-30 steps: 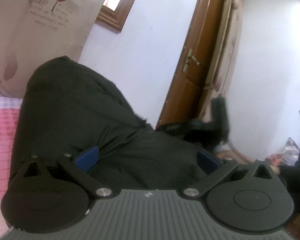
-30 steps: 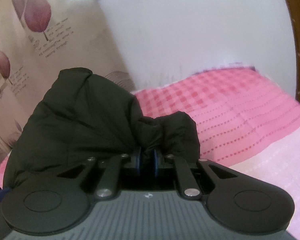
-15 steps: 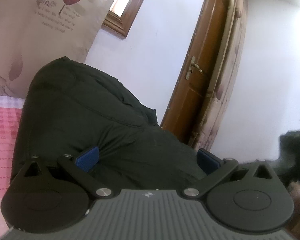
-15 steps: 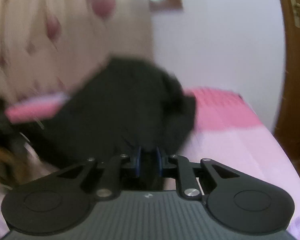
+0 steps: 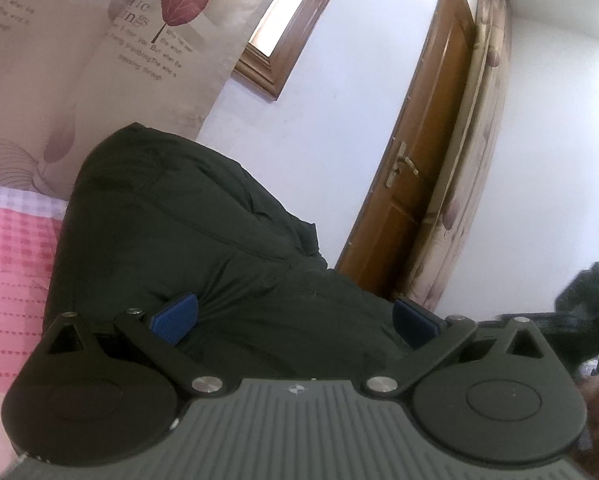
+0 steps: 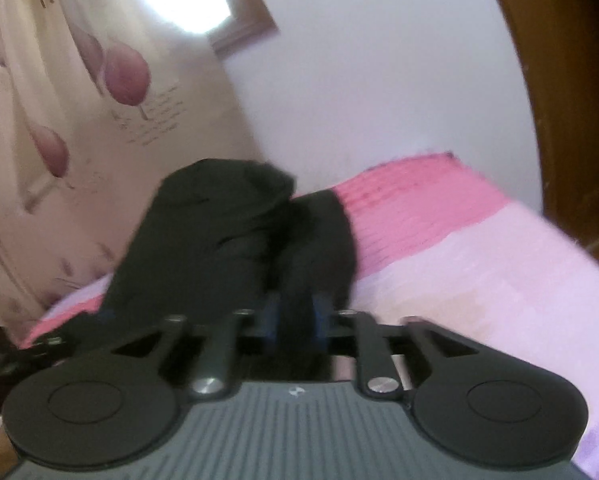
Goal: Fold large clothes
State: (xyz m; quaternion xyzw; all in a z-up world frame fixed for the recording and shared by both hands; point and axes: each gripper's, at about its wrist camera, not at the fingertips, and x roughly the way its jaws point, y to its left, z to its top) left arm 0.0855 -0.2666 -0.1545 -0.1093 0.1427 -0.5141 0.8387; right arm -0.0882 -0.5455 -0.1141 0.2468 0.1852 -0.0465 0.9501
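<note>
Up close, the left wrist view shows the left tongs [image 5: 295,318] spread wide, bulky black jacket [image 5: 187,232] bulging between the blue pads [image 5: 176,318] on the pink checked bed [image 5: 11,264]; wooden door [image 5: 423,168] far right. From the right wrist view, blurred, the right tongs [image 6: 296,320] are opening, a jacket fold [image 6: 299,248] between them; leaf-print curtain [image 6: 79,92] left.

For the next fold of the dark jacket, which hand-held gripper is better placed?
Probably the left hand-held gripper: its blue pads stand wide apart around the jacket's bulk on the pink bed. The right hand-held gripper is opening, with dark fabric between its pads.
</note>
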